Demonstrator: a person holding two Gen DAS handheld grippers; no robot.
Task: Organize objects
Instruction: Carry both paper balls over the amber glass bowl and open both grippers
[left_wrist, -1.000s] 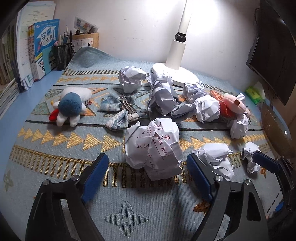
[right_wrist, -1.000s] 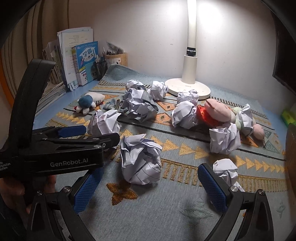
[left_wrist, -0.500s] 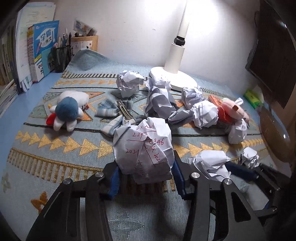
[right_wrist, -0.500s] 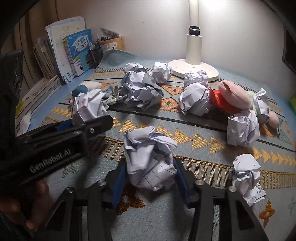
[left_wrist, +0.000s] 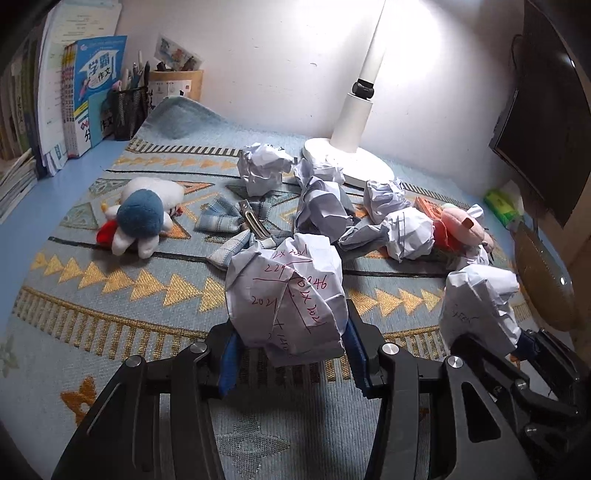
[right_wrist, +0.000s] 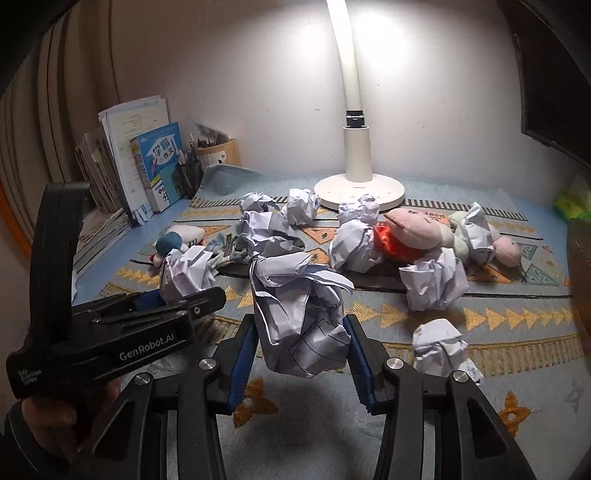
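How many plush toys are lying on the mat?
2: the blue-and-white toy on the left, the pink toy on the right among paper balls. Paper may hide more.

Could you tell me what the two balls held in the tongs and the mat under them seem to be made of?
Left ball: crumpled white paper, matte, with sharp creases and red handwritten numbers. Right ball: also crumpled paper, matte, with printed ruled lines. Mat: looks like woven fabric, a blue ground with dull gold triangle bands and visible weave texture; the fibre itself cannot be told.
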